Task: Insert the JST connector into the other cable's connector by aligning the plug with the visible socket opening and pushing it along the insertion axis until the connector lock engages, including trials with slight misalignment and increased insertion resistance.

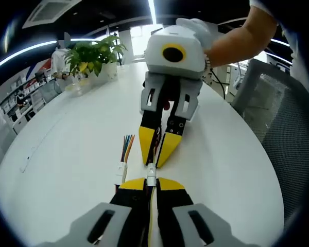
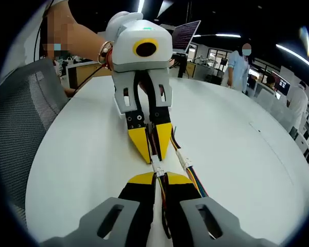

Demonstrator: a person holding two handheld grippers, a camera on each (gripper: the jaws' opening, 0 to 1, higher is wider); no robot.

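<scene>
My left gripper [image 1: 151,181] is shut on a thin cable ending in a small white JST connector [image 1: 151,175] that pokes out past its yellow tips. Facing it tip to tip, my right gripper [image 1: 155,158] is shut on the other cable, just above the white table [image 1: 67,154]. In the right gripper view, the right gripper [image 2: 160,178] and left gripper [image 2: 153,156] meet at the white connector [image 2: 157,169]. The two connectors touch between the tips; I cannot tell whether they are locked together.
A spare cable [image 1: 124,154] with coloured wires and a white plug lies flat just beside the tips, also seen as the spare cable [image 2: 188,167]. A potted plant [image 1: 92,56] and a laptop [image 2: 185,33] stand far back. A mesh chair [image 1: 283,118] borders the table's edge.
</scene>
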